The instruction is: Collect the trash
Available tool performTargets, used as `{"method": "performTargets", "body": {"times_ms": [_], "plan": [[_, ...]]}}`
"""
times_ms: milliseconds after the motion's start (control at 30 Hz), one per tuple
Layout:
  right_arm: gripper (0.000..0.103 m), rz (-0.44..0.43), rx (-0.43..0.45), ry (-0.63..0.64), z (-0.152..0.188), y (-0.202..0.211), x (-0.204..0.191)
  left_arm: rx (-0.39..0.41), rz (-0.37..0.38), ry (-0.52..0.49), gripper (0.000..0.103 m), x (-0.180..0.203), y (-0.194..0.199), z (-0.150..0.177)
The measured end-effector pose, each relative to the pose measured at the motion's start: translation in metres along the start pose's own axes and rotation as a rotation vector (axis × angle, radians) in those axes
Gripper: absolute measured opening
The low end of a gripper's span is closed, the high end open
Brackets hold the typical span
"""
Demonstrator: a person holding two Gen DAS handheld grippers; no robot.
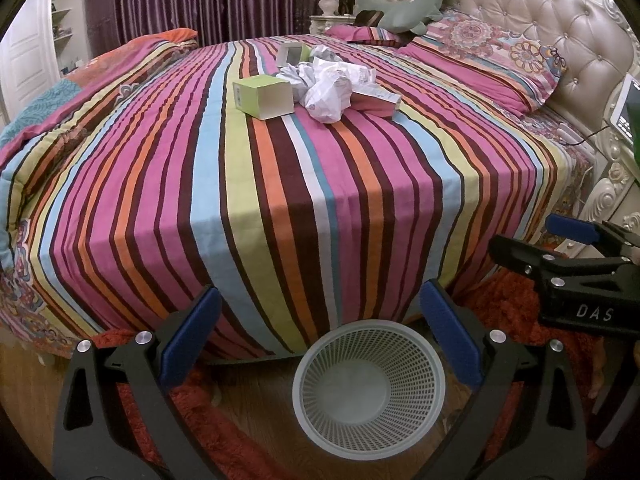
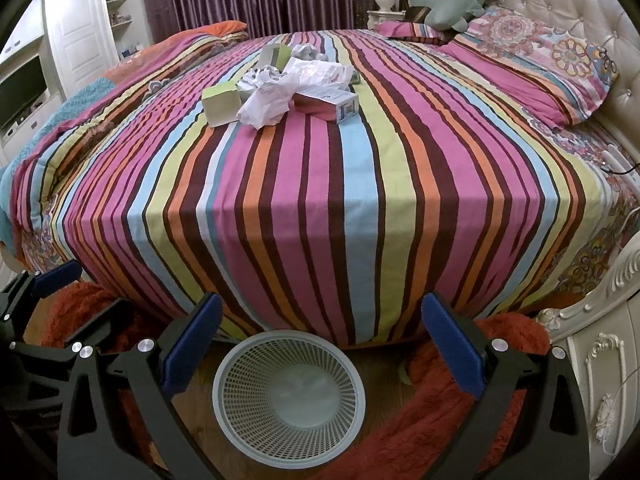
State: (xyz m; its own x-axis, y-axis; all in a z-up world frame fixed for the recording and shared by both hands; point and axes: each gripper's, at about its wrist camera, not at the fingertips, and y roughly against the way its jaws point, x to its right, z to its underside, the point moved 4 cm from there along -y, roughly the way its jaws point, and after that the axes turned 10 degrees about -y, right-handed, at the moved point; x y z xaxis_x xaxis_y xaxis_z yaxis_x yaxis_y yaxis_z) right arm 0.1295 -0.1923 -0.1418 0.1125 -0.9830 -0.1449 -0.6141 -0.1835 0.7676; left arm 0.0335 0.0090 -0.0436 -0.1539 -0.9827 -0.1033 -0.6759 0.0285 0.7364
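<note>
A pile of trash lies far back on the striped bed: a green box (image 1: pixel 264 96) (image 2: pixel 222 106), crumpled white wrapping (image 1: pixel 328 92) (image 2: pixel 268 100), a pink box (image 1: pixel 376 102) (image 2: pixel 332 106) and a second small box (image 1: pixel 292 54) (image 2: pixel 274 56) behind them. An empty white mesh wastebasket (image 1: pixel 312 364) (image 2: pixel 232 376) stands on the floor at the bed's near edge. My left gripper (image 1: pixel 320 290) (image 2: pixel 80 300) hangs open over the basket, holding nothing. Beside it on the right, my right gripper (image 2: pixel 320 300) (image 1: pixel 532 240) is open too and holds nothing. Both are well short of the trash.
The striped bedspread (image 1: pixel 280 208) drops over the near edge. Patterned pillows (image 2: pixel 540 76) and a green plush toy (image 2: pixel 456 0) lie by the tufted headboard (image 1: pixel 540 12). An orange shaggy rug (image 2: pixel 440 408) surrounds the basket. A carved nightstand (image 2: pixel 600 360) stands right, a white wardrobe (image 2: pixel 80 28) far left.
</note>
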Motion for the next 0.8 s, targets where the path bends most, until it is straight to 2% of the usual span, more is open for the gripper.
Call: {"method": "performTargets", "body": {"times_ms": [533,800], "plan": [[0.096,-0.006,-0.013,0.009,0.0015,-0.0019,-0.0043,0.001,0.009,-0.011,0.097,0.0089,-0.0006,0.0035],[0.096,-0.007,-0.012,0.028,0.0026,-0.0023,-0.0085,-0.028,0.024,-0.013,0.097,0.0078,-0.0071,0.0057]]}}
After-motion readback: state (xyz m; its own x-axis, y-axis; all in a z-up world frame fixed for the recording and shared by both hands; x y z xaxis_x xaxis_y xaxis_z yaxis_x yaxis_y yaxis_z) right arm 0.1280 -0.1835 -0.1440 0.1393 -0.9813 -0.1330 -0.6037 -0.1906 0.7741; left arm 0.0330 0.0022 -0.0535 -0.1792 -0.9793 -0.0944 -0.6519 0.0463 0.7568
